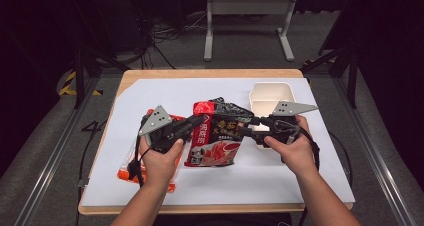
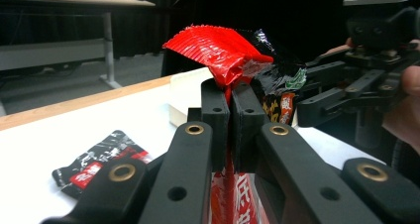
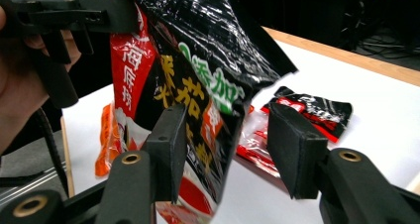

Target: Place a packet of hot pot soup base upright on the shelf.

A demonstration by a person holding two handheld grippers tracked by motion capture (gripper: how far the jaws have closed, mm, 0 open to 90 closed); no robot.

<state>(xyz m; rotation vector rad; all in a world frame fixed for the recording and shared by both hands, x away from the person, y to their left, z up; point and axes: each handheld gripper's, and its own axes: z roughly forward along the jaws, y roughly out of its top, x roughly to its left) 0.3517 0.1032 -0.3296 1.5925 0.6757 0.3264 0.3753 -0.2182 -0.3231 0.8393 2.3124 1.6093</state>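
White-covered worktop [image 1: 300, 186]: soup-base pouch [image 1: 220, 136] clamped at its red corner by left tongs [image 2: 229, 102], right tongs [image 3: 230, 149] agape around its edge, not pressing; uneven pull risks tearing.

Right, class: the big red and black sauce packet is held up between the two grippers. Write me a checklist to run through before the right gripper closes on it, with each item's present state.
1. Left gripper clamped on the packet's red top corner: ok.
2. Packet's free edge lies between the right gripper's jaws: ok.
3. Right pads pressing the foil: not ok, a gap shows beside the far pad.
4. Small black sachet out of the jaws' way, flat on the white sheet: ok.
5. White container ready behind the packet: ok.
6. Packet already torn open: cannot tell.
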